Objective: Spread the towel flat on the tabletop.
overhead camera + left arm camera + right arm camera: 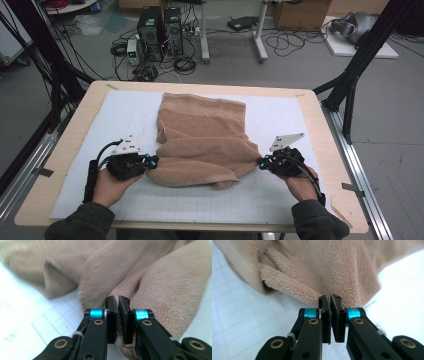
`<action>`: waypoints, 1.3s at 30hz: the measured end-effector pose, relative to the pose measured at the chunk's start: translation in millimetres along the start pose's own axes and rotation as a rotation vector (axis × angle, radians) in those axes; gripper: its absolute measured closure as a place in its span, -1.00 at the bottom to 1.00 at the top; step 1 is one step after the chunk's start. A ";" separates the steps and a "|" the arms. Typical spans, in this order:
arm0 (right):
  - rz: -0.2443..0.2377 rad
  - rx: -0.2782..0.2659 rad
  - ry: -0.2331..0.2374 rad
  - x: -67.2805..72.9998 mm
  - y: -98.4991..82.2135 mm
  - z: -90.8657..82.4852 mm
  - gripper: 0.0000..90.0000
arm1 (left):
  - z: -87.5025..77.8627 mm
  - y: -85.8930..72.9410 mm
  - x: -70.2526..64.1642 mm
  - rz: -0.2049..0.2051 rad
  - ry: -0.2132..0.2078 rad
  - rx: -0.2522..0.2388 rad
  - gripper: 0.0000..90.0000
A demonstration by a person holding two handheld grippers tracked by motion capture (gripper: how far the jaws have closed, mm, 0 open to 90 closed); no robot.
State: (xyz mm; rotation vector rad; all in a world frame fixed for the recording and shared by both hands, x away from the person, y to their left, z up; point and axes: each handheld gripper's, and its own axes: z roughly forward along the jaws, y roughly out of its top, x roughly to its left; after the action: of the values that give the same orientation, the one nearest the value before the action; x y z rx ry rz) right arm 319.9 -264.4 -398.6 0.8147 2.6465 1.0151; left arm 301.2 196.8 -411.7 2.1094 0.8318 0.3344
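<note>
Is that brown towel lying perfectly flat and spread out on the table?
No: in the high view the towel is bunched and folded over itself, with the left claw and right claw pinching its two near corners.

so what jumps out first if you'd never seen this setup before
A rumpled tan towel lies mid-table on the white gridded mat, its near part bunched up. A person pinches it from both sides: the left claw is shut on the towel's near left edge, the right claw on its near right edge. Beyond the table, computer towers stand on the floor among tangled cables.
</note>
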 end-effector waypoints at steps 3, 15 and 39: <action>0.011 0.050 0.027 0.5 -7.4 25.5 0.92 | 18.1 -10.2 4.2 -0.006 0.003 0.075 0.90; -0.080 -0.106 0.116 46.5 22.9 12.8 0.54 | -10.4 -7.5 -2.0 -0.017 -0.120 -0.025 0.21; -0.112 -0.039 0.256 68.6 25.1 25.5 1.00 | -30.4 -19.3 -25.2 0.014 -0.094 -0.038 0.92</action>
State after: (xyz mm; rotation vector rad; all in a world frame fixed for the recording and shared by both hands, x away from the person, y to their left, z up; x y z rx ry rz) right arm 282.8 -196.5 -399.8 0.5536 2.8345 1.2091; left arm 258.7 206.8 -406.4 2.0801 0.7508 0.2548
